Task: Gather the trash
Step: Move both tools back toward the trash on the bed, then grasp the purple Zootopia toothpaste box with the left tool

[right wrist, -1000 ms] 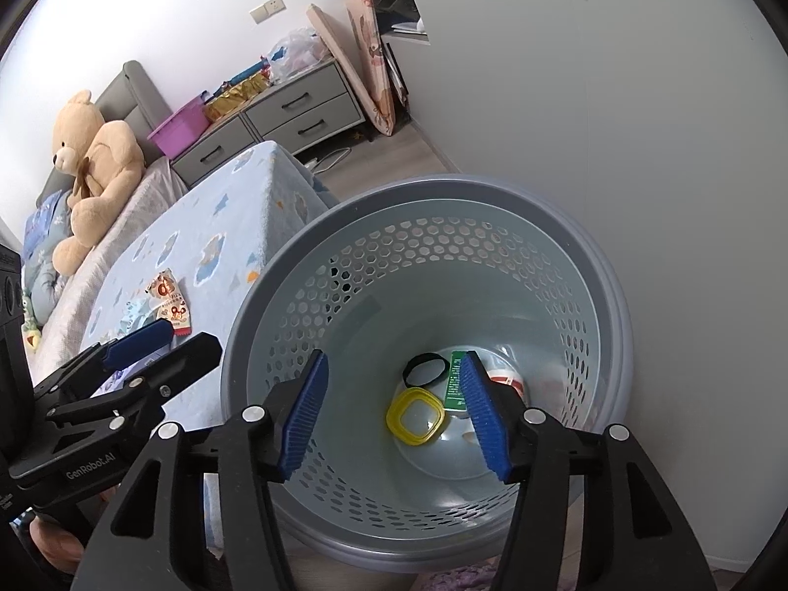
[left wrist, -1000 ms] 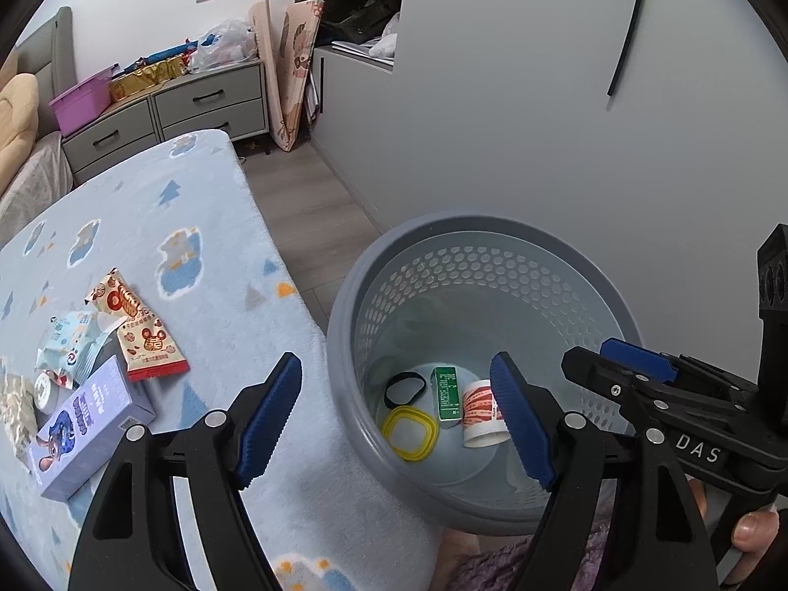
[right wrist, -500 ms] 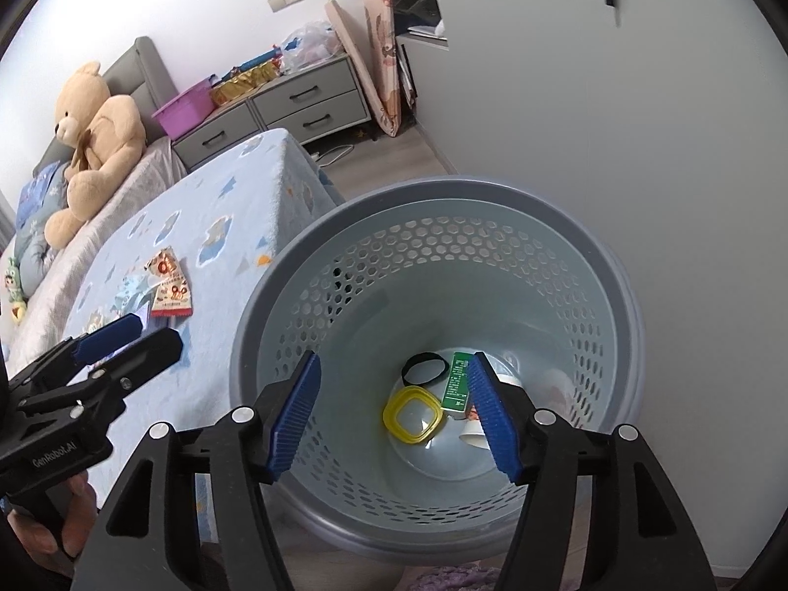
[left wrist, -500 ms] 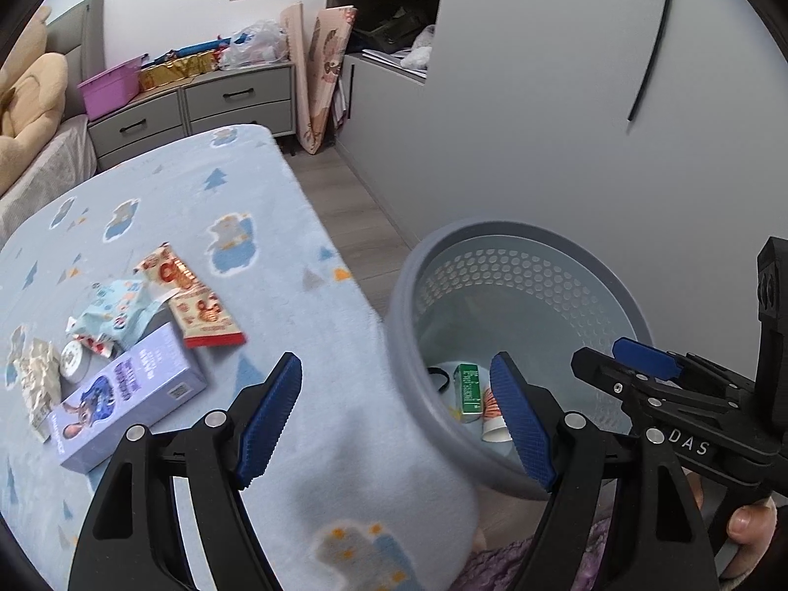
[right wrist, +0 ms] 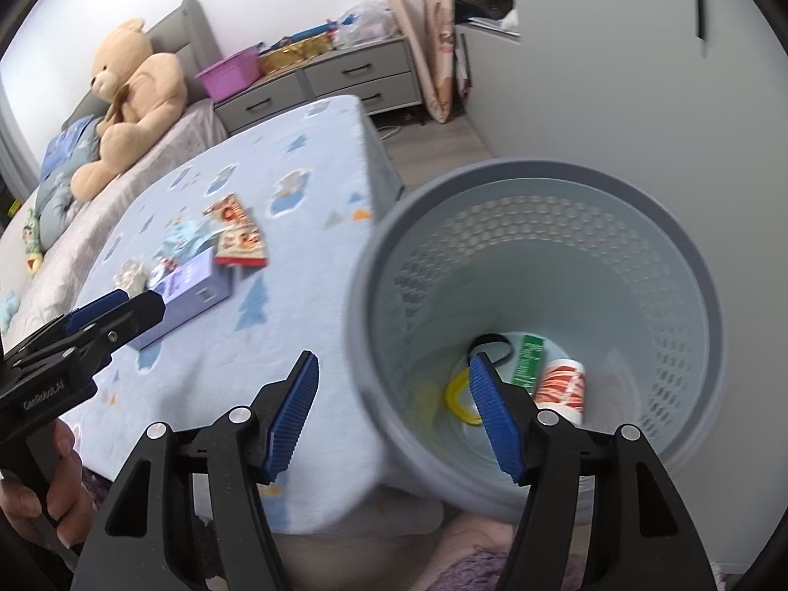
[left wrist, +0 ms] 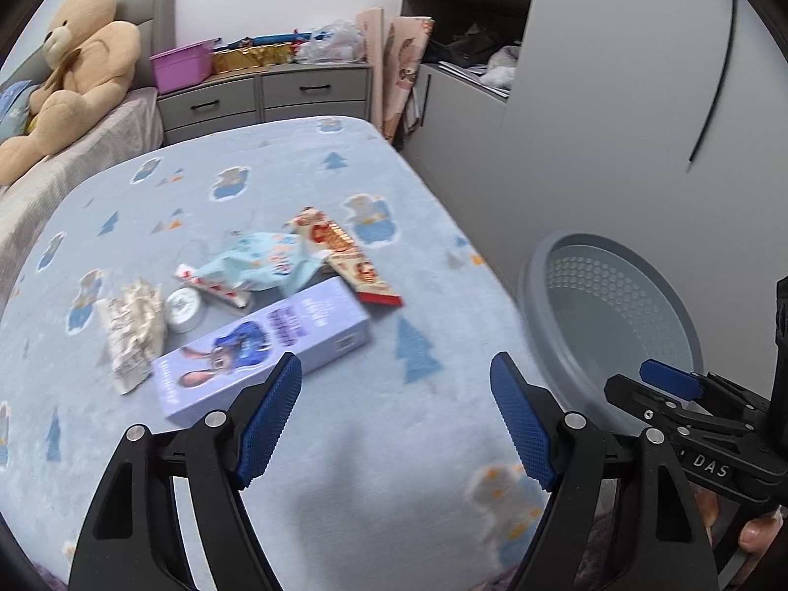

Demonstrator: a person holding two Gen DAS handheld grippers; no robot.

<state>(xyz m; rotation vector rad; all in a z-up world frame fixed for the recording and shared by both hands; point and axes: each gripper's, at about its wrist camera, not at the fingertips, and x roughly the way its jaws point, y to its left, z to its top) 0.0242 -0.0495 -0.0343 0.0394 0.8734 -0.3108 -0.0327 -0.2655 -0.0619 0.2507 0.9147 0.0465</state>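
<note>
Trash pile sits mid-bed on the blue blanket (left wrist: pixel 344 187): purple box (left wrist: pixel 261 340) nearest, red/white wrapper (left wrist: pixel 344 261) far-right of it, light-blue packet (left wrist: pixel 261 266) behind, crumpled white wrapper (left wrist: pixel 130 330) and small round tin (left wrist: pixel 183 310) to the left. Grey basket (left wrist: pixel 541 305) stands on the floor right of the bed, w/ a green box (right wrist: pixel 528 359), red/white cup (right wrist: pixel 561 384) and yellow ring (right wrist: pixel 455 396) inside.

Left gripper (left wrist: pixel 396 418) is wide open, empty, above the blanket just near of the purple box; nothing blocks it. Right gripper (right wrist: pixel 391 413) is open, empty, straddling the basket's near-left rim; its jaws have just been opening.

Vs 1 s ago: both views have swung left from basket toward the bed.

Teddy bear (left wrist: pixel 79 69) and drawers (left wrist: pixel 266 93) at far end.
</note>
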